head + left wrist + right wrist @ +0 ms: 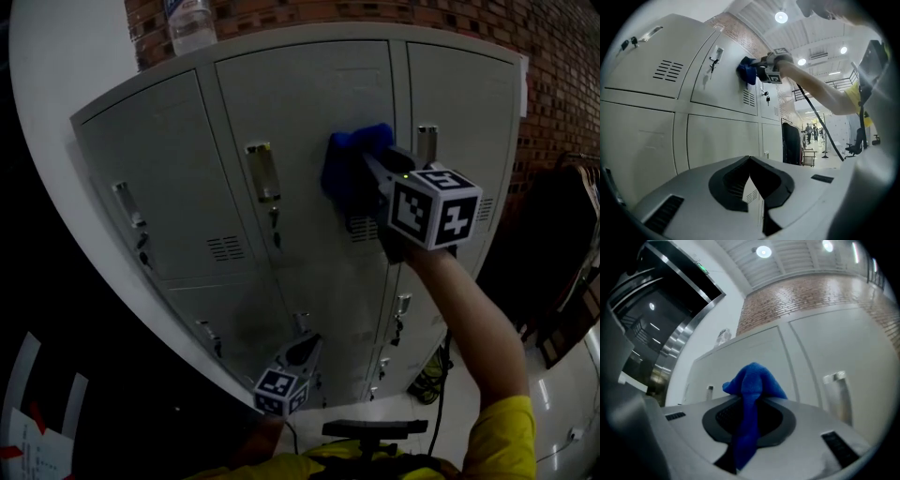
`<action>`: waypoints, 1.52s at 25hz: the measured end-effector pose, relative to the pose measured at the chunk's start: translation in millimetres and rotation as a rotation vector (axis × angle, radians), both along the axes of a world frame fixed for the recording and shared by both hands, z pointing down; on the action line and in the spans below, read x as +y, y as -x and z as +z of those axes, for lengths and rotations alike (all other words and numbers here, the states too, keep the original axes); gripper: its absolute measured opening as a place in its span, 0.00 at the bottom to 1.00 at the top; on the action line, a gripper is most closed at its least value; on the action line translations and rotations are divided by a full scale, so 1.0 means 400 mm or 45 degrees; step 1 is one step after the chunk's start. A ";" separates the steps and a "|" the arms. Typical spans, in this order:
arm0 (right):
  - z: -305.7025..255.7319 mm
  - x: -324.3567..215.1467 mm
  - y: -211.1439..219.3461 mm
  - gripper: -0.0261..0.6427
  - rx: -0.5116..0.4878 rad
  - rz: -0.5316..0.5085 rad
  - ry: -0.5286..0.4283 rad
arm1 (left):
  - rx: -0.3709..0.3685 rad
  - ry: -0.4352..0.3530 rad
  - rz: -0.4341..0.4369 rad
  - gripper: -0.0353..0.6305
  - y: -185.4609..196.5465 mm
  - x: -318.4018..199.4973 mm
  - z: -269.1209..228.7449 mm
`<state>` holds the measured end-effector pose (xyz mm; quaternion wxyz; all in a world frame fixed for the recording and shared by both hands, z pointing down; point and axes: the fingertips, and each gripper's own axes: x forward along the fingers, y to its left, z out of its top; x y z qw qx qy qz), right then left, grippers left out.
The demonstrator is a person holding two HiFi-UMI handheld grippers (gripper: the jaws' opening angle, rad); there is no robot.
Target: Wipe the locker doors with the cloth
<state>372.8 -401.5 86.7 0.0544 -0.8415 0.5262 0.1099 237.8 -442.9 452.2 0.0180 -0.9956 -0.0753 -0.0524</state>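
A bank of grey metal lockers [187,197] fills the head view, with handles and vent slots on each door. My right gripper [361,173] is shut on a blue cloth [349,161] and holds it against the upper middle door [309,103]. In the right gripper view the blue cloth [750,394] bunches up between the jaws and hangs down. My left gripper [305,349] hangs low by the bottom lockers, shut with nothing in it. From the left gripper view I see the blue cloth [746,72] and the right gripper [759,72] pressed on the door.
A plastic bottle [190,22] stands on top of the lockers. A brick wall [553,84] rises behind them. A dark garment [790,143] hangs to the right of the lockers, and a cable [820,119] trails from the right arm. People stand far down the hall [812,131].
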 end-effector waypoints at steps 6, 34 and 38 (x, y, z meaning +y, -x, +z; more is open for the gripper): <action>0.166 -0.250 0.151 0.14 0.011 -0.234 0.137 | -0.022 0.035 -0.135 0.06 0.073 -0.071 0.022; 0.313 -0.186 0.106 0.14 -0.153 -0.210 0.120 | -0.020 0.042 -0.104 0.06 0.097 -0.040 0.031; 0.396 -0.338 0.202 0.14 -0.188 -0.364 0.161 | -0.037 0.049 -0.198 0.06 0.158 -0.078 0.042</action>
